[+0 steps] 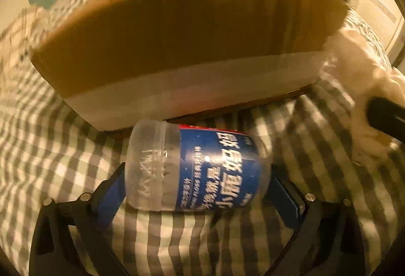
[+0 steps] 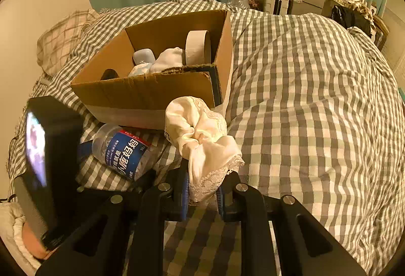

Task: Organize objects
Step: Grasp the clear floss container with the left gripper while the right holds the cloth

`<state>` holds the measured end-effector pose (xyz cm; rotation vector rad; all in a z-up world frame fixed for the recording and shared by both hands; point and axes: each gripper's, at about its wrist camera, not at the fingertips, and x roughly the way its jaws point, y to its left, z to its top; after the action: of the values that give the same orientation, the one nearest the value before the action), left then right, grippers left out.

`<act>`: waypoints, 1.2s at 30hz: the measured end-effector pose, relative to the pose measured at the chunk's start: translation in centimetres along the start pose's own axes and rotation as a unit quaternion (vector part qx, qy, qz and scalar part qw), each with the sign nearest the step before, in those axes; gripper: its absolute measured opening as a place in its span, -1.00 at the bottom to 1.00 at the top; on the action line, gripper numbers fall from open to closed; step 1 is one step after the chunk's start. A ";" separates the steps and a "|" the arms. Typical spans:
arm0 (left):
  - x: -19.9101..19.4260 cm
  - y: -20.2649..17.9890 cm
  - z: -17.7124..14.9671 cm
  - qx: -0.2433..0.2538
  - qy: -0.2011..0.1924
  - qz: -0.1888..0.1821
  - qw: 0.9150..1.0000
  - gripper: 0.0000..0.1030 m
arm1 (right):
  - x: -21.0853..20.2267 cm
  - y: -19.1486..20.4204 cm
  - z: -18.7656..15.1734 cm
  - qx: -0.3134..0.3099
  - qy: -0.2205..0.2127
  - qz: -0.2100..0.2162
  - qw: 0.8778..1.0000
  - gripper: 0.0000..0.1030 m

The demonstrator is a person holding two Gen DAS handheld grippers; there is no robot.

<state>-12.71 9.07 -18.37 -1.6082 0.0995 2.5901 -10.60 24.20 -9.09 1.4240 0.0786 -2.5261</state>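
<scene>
On the checked bedspread [image 2: 303, 99], left tool [image 1: 197, 190] apparently grips the bottle [image 1: 192, 169]; right tool [image 2: 202, 196] pinches cloth [image 2: 202, 139].

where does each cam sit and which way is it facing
Left wrist: on the left claw, low over the bed, facing the box wall; its fingers flank the bottle.
Right wrist: on the right claw, higher, looking into the box; its fingers pinch the cloth.
Shared: box, bottle, cloth, bed.

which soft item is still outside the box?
The cream lace-trimmed cloth, pinched in the right gripper in front of the cardboard box. The white socks already lie inside the box beside the tape roll.
</scene>
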 end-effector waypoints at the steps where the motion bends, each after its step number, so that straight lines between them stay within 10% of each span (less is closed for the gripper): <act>1: 0.1 0.2 -0.1 -0.004 0.003 -0.002 1.000 0.90 | 0.0 0.0 0.0 -0.001 0.000 -0.002 1.000 -0.68; 16: -10.6 2.9 -0.6 -0.006 -0.084 -0.022 0.996 0.84 | -5.5 2.3 0.6 -0.030 -0.055 -0.022 0.998 -0.68; 25: -17.5 5.4 5.8 -0.027 -0.179 -0.027 0.983 0.84 | -11.1 4.6 5.1 -0.051 -0.147 -0.013 0.988 -0.68; 36: -17.0 7.9 13.2 -0.045 -0.205 -0.024 0.977 0.84 | -9.0 5.7 12.5 -0.058 -0.176 -0.025 0.982 -0.68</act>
<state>-17.89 1.85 2.78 -1.0472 -0.0861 2.8586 -15.22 18.26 5.46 0.9286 0.1964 -2.7220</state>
